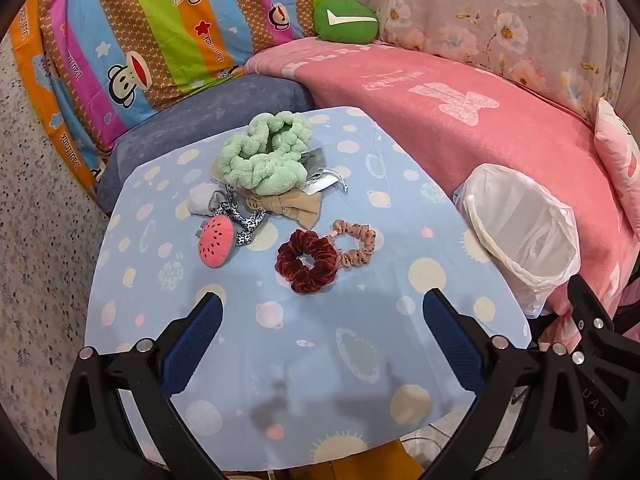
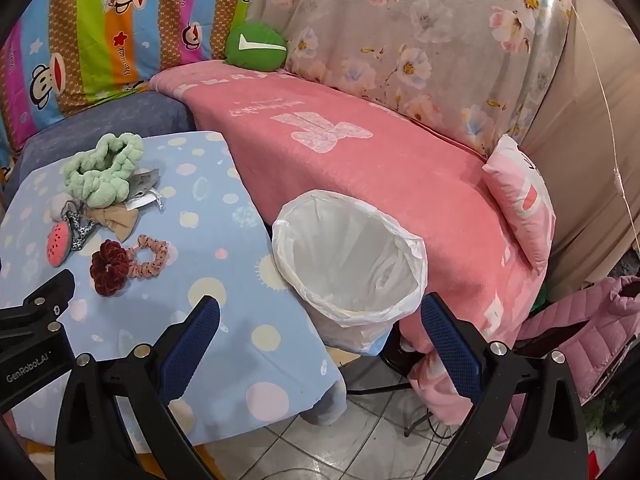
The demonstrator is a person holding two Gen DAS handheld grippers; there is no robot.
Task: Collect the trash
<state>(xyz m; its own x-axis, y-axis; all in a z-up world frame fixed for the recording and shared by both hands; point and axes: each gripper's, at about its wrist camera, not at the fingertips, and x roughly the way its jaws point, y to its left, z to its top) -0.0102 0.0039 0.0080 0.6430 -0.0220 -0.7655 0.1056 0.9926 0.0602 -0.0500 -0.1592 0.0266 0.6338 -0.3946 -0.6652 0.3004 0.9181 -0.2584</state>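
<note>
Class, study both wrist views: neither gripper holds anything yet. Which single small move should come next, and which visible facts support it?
Probably ease the left gripper forward and down onto the dark red scrunchie. Its fingers are spread and empty, the scrunchie lies nearest on the blue cloth, touching the peach scrunchie, and the lined bin stands open beside the table.

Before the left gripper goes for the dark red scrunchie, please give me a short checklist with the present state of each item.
1. Left gripper open and holding nothing: ok.
2. Dark red scrunchie in clear view ahead: ok.
3. Scrunchie free of neighbours: not ok, the peach scrunchie touches it.
4. Lined bin mouth open: ok.
5. Right gripper open, clear of the path: ok.
</note>
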